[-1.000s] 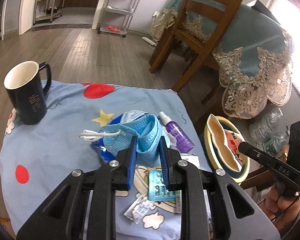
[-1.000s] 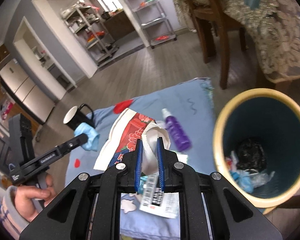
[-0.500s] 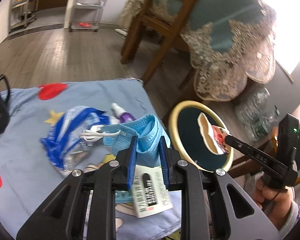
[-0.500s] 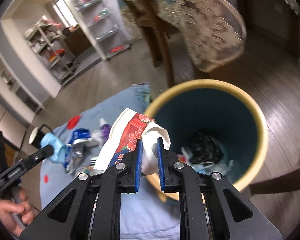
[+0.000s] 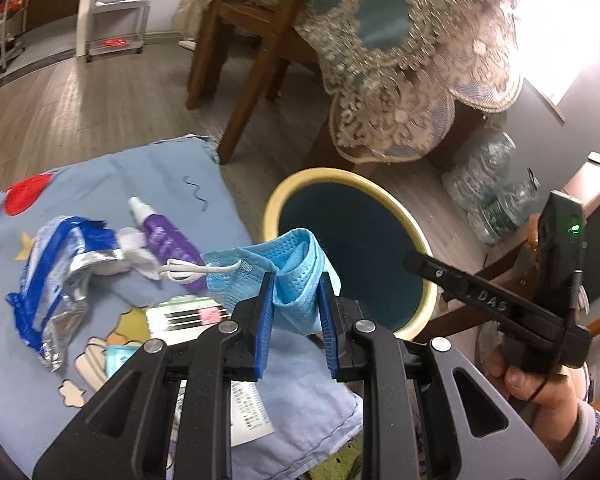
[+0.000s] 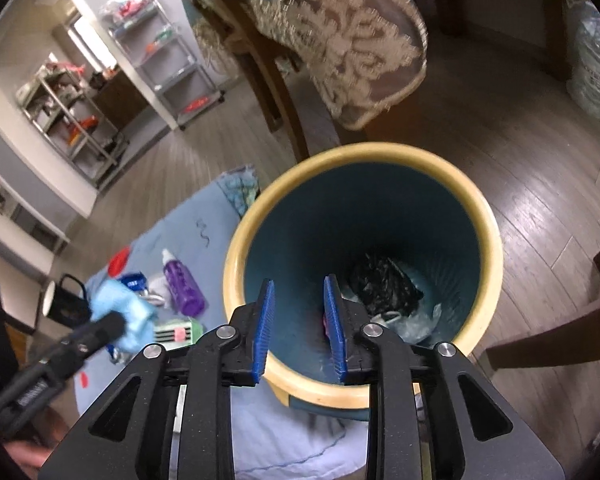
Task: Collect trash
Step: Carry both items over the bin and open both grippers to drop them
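Observation:
My left gripper (image 5: 296, 300) is shut on a blue face mask (image 5: 288, 268) and holds it above the table edge, beside the trash bin (image 5: 424, 248). The mask also shows in the right wrist view (image 6: 120, 308). My right gripper (image 6: 298, 312) is open and empty, directly over the teal bin with a yellow rim (image 6: 488, 216). Trash lies at the bin's bottom, including a black bag (image 6: 384, 284). A blue and silver wrapper (image 5: 56, 272), white tissue (image 5: 138, 252) and paper slips (image 5: 188, 316) lie on the blue tablecloth (image 5: 100, 184).
A purple spray bottle (image 5: 168, 244) lies on the cloth, and a black mug (image 6: 66, 304) stands further back. A wooden chair (image 5: 256, 40) and a lace-covered table (image 5: 420, 60) stand behind the bin. Water bottles (image 5: 496, 196) lie on the floor at right.
My right gripper swung over the bin, opened and let go of the red and white wrapper. My left gripper carried the mask rightward toward the bin.

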Demonstrator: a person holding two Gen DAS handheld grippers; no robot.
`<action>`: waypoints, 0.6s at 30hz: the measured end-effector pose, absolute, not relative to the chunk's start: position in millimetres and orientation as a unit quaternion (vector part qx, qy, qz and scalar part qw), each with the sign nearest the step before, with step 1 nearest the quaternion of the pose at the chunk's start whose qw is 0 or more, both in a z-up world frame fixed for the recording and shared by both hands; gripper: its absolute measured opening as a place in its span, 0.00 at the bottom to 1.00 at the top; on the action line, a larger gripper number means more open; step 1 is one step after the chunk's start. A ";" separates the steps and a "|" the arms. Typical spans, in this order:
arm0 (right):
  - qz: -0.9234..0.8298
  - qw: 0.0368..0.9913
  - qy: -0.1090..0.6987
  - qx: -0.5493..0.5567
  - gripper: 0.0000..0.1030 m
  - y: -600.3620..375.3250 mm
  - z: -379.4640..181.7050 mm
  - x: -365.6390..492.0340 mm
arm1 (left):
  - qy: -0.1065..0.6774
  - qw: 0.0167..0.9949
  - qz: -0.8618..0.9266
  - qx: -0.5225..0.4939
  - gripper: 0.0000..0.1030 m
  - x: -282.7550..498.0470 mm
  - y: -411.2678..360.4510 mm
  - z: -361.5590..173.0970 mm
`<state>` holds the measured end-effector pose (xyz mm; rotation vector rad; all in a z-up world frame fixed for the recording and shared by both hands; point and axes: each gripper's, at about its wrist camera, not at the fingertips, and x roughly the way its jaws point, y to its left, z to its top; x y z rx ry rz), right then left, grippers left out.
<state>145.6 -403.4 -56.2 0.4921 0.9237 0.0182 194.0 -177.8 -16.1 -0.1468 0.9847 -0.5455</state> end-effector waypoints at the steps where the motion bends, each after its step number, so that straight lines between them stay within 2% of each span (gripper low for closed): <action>1: 0.006 0.867 0.436 0.240 0.27 -406.0 -53.9 144.2 | 0.468 0.842 -0.261 -0.068 0.20 195.2 -181.0 -17.0; 7: -0.013 0.884 0.400 0.243 0.30 -416.4 -25.2 125.3 | 0.474 0.825 -0.297 -0.077 0.20 206.8 -213.2 -22.4; 8: -0.013 0.890 0.389 0.237 0.35 -416.4 -17.5 120.1 | 0.474 0.822 -0.305 -0.080 0.20 208.5 -220.5 -23.2; 9: -0.014 0.899 0.374 0.229 0.49 -416.6 -7.7 114.9 | 0.474 0.819 -0.313 -0.081 0.20 209.8 -227.9 -24.3; 11: -0.017 0.911 0.350 0.220 0.55 -419.3 4.9 106.5 | 0.473 0.813 -0.330 -0.075 0.21 212.0 -246.7 -27.4; 16: -0.037 0.914 0.332 0.232 0.55 -437.1 8.5 98.1 | 0.472 0.803 -0.357 -0.061 0.24 216.9 -280.6 -37.7; 18: -0.042 0.910 0.336 0.240 0.56 -441.4 4.2 99.3 | 0.476 0.802 -0.356 -0.062 0.35 219.1 -282.5 -44.1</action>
